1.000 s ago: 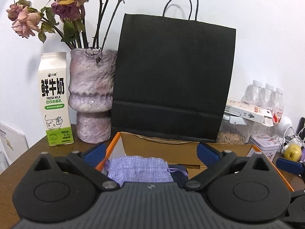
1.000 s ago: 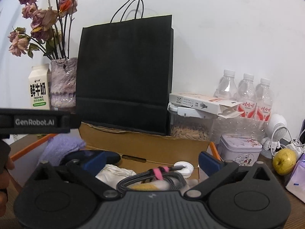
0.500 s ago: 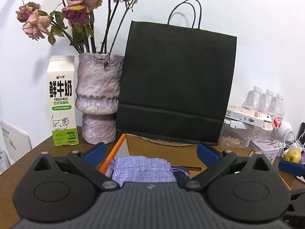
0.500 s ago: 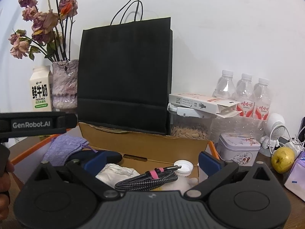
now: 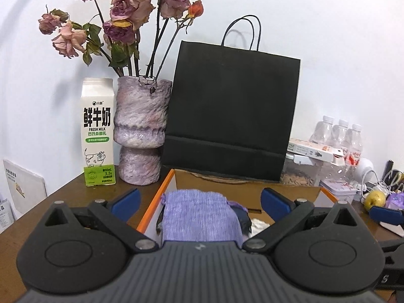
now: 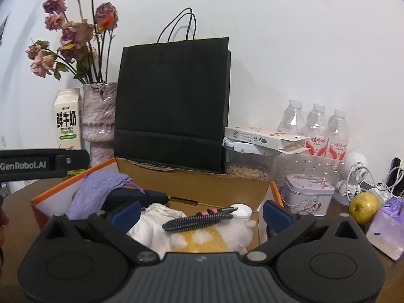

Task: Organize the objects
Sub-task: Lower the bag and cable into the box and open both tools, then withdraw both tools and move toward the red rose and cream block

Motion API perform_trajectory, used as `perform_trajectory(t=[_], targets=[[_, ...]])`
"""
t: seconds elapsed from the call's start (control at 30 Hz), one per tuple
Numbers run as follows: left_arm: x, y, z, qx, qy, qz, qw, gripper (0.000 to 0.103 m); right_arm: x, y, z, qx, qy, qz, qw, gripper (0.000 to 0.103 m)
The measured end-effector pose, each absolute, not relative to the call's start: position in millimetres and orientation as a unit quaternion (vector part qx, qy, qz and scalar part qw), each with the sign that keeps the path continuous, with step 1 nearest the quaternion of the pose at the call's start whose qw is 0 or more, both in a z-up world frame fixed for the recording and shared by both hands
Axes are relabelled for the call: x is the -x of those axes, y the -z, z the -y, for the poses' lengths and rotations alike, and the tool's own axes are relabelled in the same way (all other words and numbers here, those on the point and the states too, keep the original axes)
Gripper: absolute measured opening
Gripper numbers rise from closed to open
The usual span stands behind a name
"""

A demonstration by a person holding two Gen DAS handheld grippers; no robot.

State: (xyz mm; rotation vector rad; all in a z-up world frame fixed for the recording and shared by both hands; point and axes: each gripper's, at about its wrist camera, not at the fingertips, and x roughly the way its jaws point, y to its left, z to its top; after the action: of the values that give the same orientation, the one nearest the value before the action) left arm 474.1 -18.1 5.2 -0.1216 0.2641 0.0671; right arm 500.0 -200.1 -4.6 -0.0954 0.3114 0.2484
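Observation:
An open cardboard box with orange edges (image 6: 75,176) (image 5: 156,197) sits on the wooden table. In it lie a lavender pouch (image 5: 199,214) (image 6: 98,189), a dark blue object (image 6: 136,198), a white cloth (image 6: 156,224), a coiled braided cable with a pink tie (image 6: 199,219), a white cap (image 6: 241,212) and a white-and-yellow plush (image 6: 214,237). My left gripper (image 5: 199,199) is open and empty above the pouch. My right gripper (image 6: 199,209) is open and empty above the cable.
Behind the box stand a black paper bag (image 5: 229,116), a purple vase with dried roses (image 5: 141,136) and a milk carton (image 5: 97,133). To the right are a seed jar (image 6: 250,166), water bottles (image 6: 315,126), a tin (image 6: 306,192), a small white fan (image 6: 353,174) and a pear (image 6: 363,207).
Both grippers have drawn back and risen from the box. The right gripper let go of the coiled cable, which now lies on the plush. The left stayed open.

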Motion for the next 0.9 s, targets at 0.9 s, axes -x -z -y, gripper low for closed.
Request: perform_trajectory(t=[0.9], targets=[[-354.1, 29.5, 36.6, 0.037, -0.011, -0.194, 0.98, 0.103, -370.2, 19.5, 227.7, 0.057, -0.125, -0.187, 0.973, 0.103]])
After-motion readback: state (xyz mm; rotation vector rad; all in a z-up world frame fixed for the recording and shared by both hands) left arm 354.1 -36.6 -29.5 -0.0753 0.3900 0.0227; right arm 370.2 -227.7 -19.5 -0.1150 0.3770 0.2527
